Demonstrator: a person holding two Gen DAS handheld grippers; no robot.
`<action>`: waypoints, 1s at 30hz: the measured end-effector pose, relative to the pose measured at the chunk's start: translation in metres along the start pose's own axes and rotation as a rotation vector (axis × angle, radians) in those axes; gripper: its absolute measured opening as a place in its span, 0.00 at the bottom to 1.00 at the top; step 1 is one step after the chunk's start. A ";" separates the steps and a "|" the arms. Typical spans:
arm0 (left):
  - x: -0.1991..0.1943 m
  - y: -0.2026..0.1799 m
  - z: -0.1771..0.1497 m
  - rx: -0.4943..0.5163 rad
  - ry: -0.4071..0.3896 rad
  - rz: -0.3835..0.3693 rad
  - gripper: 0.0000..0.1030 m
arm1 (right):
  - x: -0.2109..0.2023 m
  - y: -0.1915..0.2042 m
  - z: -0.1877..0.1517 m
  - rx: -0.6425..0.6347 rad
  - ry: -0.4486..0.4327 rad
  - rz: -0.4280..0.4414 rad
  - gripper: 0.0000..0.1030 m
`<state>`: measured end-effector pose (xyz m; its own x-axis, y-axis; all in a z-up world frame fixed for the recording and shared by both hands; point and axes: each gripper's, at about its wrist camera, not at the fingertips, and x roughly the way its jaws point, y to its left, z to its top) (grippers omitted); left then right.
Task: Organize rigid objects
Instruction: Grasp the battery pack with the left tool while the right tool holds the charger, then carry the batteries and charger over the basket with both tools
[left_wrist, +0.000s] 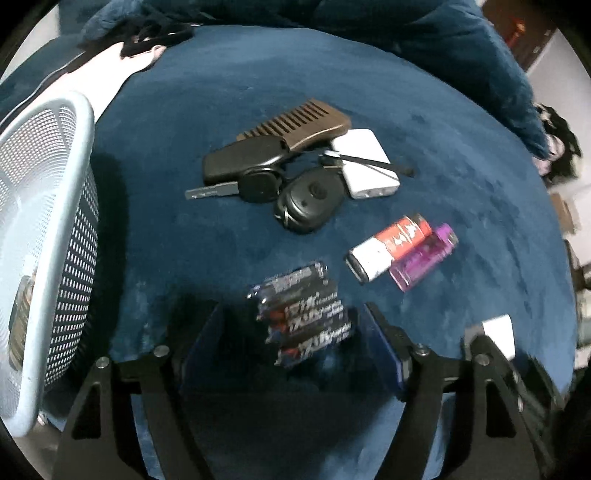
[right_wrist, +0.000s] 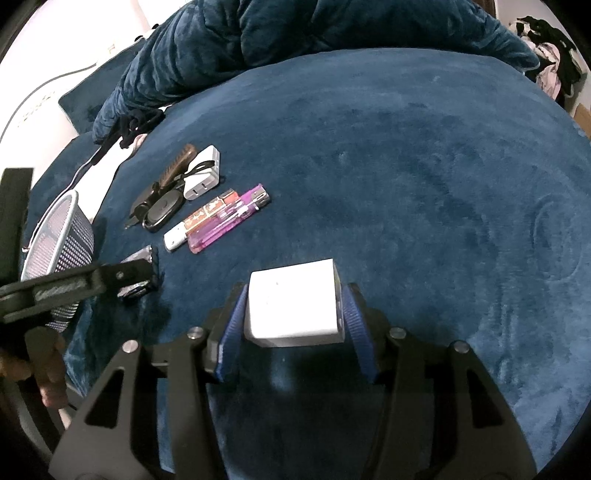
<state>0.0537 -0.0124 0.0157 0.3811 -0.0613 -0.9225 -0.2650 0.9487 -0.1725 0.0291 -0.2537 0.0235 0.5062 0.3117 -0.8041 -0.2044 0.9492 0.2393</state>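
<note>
Straddling the batteries (left_wrist: 303, 314), left tongs (left_wrist: 291, 332) stand wide, pads clear of the pack on both sides, nothing gripped. Pack's long axis runs near-to-far, roughly in line with the fingers, so a close would catch its long flanks. Right tongs (right_wrist: 293, 306) are clamped on the white block (right_wrist: 293, 304), to the right of the left tongs. Lighters (left_wrist: 402, 251) lie farther right, keys (left_wrist: 280, 188) farther out, basket (left_wrist: 51, 229) at left.
</note>
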 end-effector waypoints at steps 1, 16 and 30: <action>0.002 -0.003 0.001 -0.008 -0.001 0.013 0.75 | 0.000 -0.001 0.000 0.003 0.000 0.003 0.53; -0.003 0.005 -0.015 0.129 0.029 0.013 0.51 | -0.001 -0.001 -0.001 0.009 0.007 0.017 0.54; -0.034 0.019 -0.024 0.136 -0.007 -0.048 0.51 | -0.024 0.016 -0.002 -0.025 -0.061 0.021 0.52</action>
<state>0.0143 0.0008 0.0357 0.3971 -0.1063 -0.9116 -0.1241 0.9779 -0.1680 0.0119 -0.2464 0.0455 0.5515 0.3343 -0.7642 -0.2362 0.9413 0.2413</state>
